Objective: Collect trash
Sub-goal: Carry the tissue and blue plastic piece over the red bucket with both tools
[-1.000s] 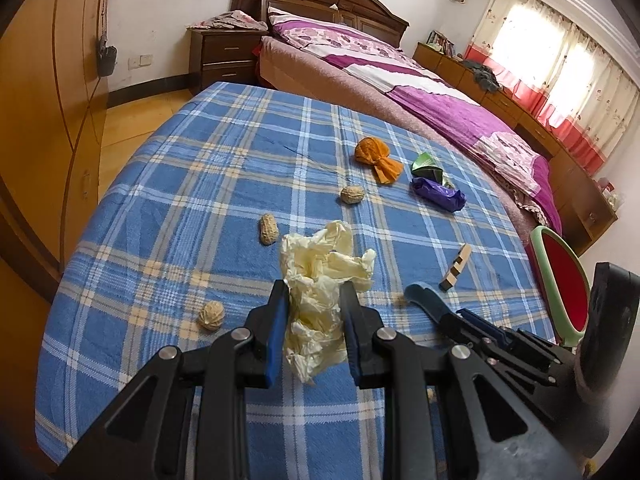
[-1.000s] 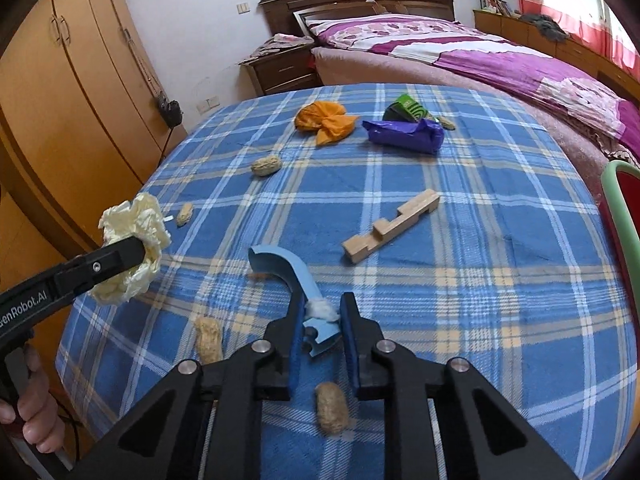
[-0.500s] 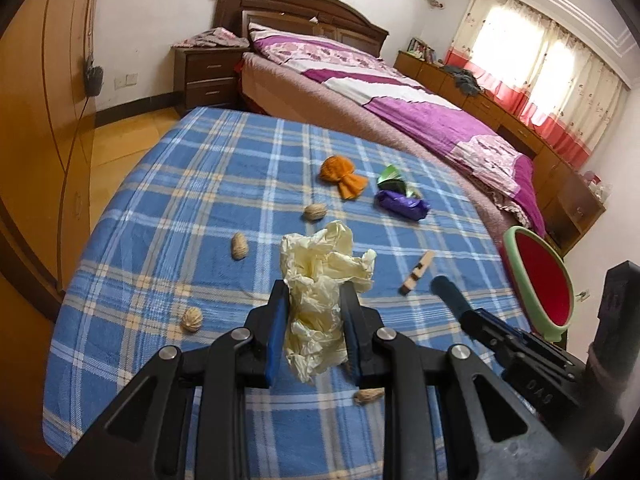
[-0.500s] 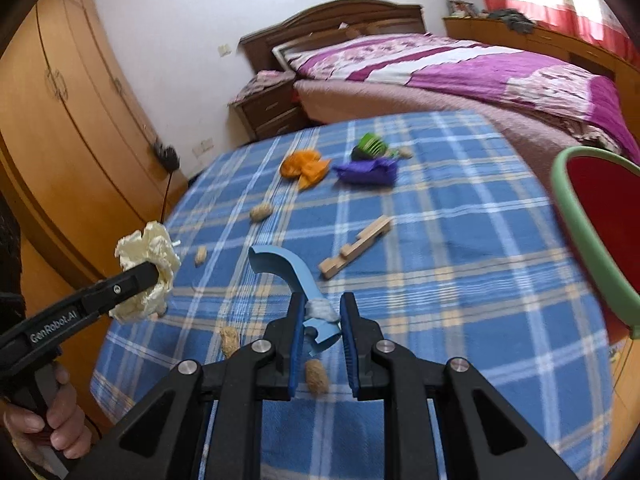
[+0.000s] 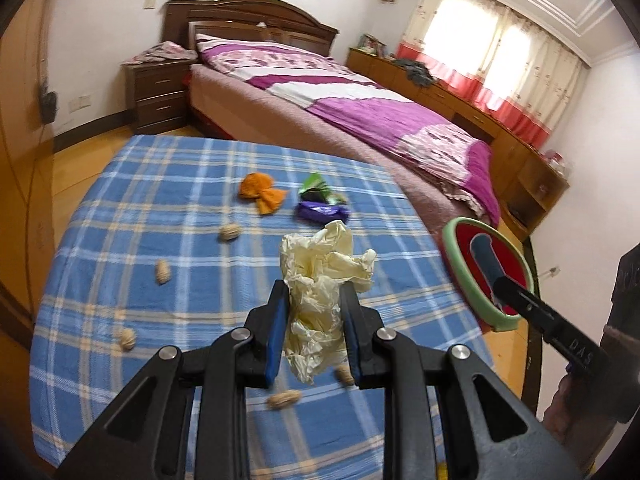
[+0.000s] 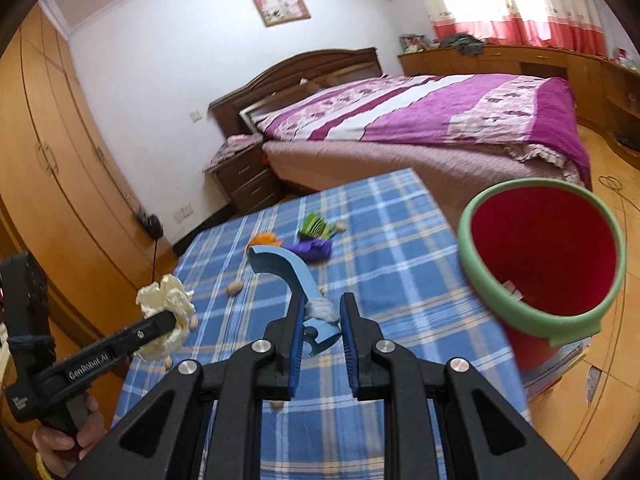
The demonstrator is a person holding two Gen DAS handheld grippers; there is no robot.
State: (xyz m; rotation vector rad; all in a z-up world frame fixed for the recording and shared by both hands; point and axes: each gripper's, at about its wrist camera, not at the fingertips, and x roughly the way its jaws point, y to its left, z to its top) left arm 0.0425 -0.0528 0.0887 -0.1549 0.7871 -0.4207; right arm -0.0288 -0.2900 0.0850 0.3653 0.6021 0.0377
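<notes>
My left gripper [image 5: 314,304] is shut on a crumpled cream plastic bag [image 5: 324,276], held above the blue checked table [image 5: 160,240]. My right gripper [image 6: 320,320] is shut on a curved blue plastic piece [image 6: 288,270] with a grey wad stuck to it. The red bin with a green rim [image 6: 540,256] stands on the floor just right of the table, its mouth facing me. In the left wrist view the blue piece [image 5: 486,262] hangs in front of the bin [image 5: 460,264]. Still on the cloth lie an orange wrapper [image 5: 262,194], a green wrapper [image 5: 316,186] and a purple wrapper [image 5: 322,212].
Several peanut shells [image 5: 162,272] are scattered over the cloth. A bed with a purple cover [image 6: 420,116] stands beyond the table, a nightstand [image 5: 156,92] beside it. Wooden wardrobes [image 6: 52,176] line the left. A hand [image 6: 68,440] grips the left tool's handle.
Both grippers have risen and swung right toward the bin with their loads. The table has dropped lower in both views, and the bin's mouth now fills the right side of the right wrist view.
</notes>
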